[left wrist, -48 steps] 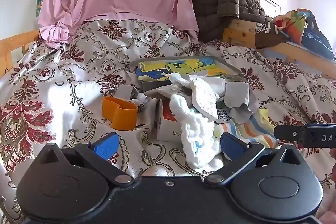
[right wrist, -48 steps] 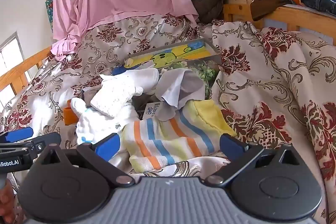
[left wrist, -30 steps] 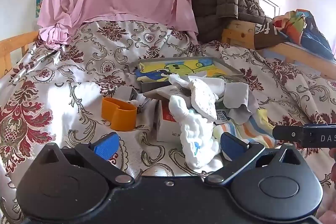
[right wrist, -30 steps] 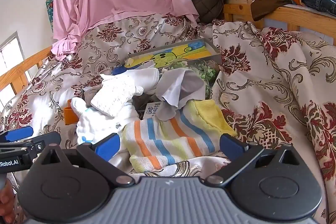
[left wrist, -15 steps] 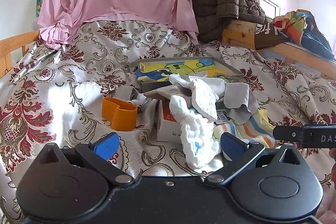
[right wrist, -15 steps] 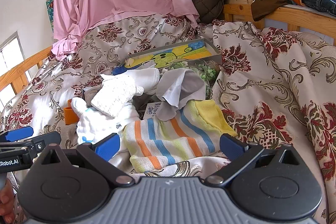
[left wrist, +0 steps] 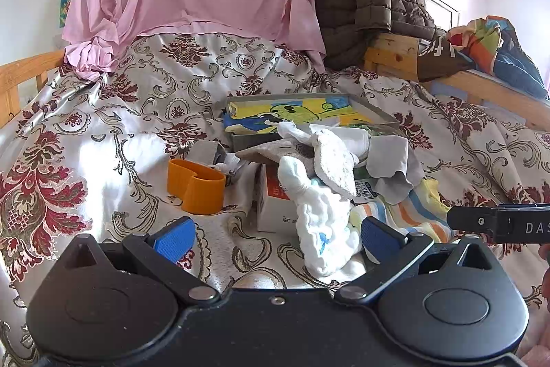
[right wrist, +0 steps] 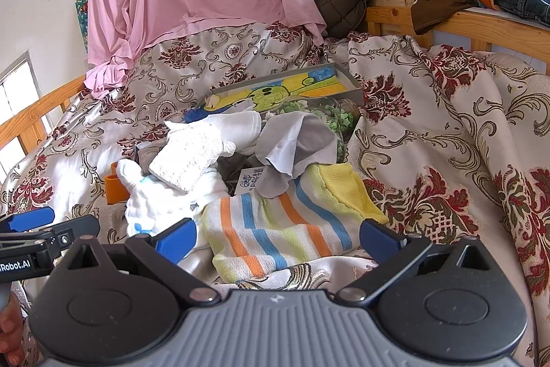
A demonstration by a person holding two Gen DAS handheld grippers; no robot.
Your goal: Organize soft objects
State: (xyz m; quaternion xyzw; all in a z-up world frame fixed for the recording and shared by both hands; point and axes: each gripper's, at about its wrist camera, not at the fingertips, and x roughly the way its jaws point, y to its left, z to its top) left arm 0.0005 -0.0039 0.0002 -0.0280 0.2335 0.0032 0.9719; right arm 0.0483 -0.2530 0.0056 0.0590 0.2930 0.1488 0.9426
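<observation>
While both tools hover just as a moment ago, the left gripper and right gripper gape empty; the striped sock, low centre, lies between the right one's pads, so sorting is unstarted.

Left hand-held gripper: jaws spread wide, nothing between the blue pads, held low and level. Right hand-held gripper: jaws likewise wide apart, empty. Both side by side, pointing forward. Fingertips visible under left unit.
</observation>
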